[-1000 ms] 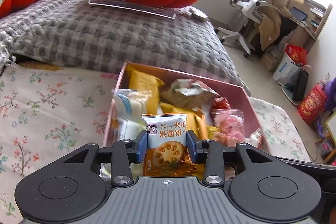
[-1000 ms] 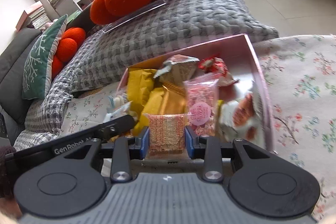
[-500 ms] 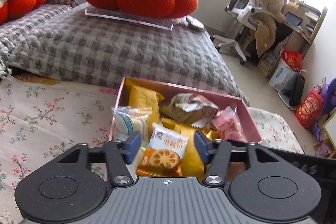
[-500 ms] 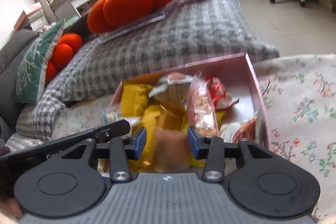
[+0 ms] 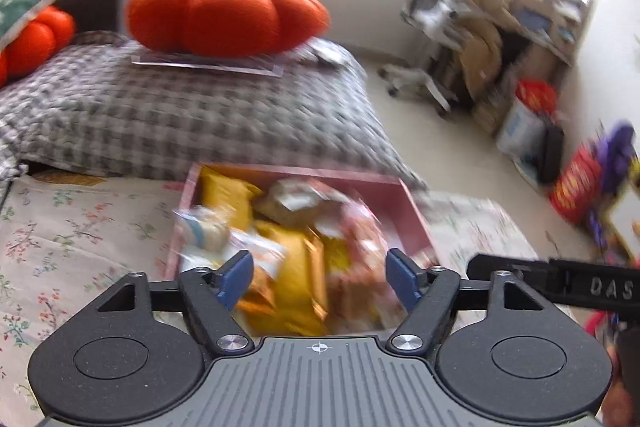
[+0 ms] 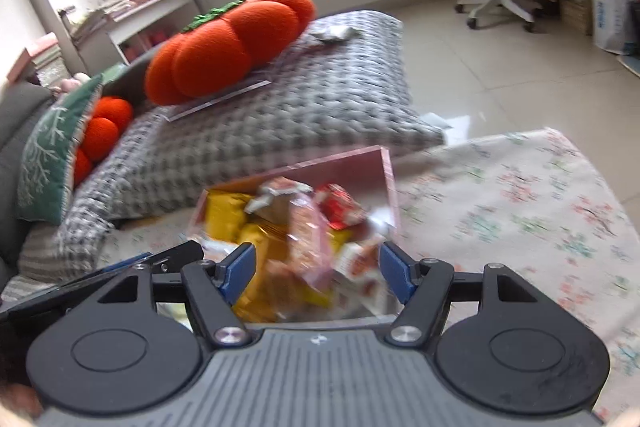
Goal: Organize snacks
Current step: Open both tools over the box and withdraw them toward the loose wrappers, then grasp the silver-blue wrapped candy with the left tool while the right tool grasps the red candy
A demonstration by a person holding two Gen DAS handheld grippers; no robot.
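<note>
I have both claws, left (image 5: 320, 277) and right (image 6: 316, 273), spread wide with jaws just opened and nothing gripped, above the pink box (image 6: 352, 165) on the floral surface (image 6: 520, 195), where the snacks (image 5: 296, 247) lie heaped (blurred), so sorting seems nearly finished.

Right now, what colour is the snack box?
Pink box; clearest in the right wrist view.

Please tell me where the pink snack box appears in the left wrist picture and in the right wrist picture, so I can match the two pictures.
Left wrist view: the pink snack box sits at lower centre, just beyond the gripper.
Right wrist view: the pink snack box sits at lower centre, slightly left, on the floral cloth.
Shared landmark: the orange pumpkin cushion on the grey checked pillow behind the box.
</note>
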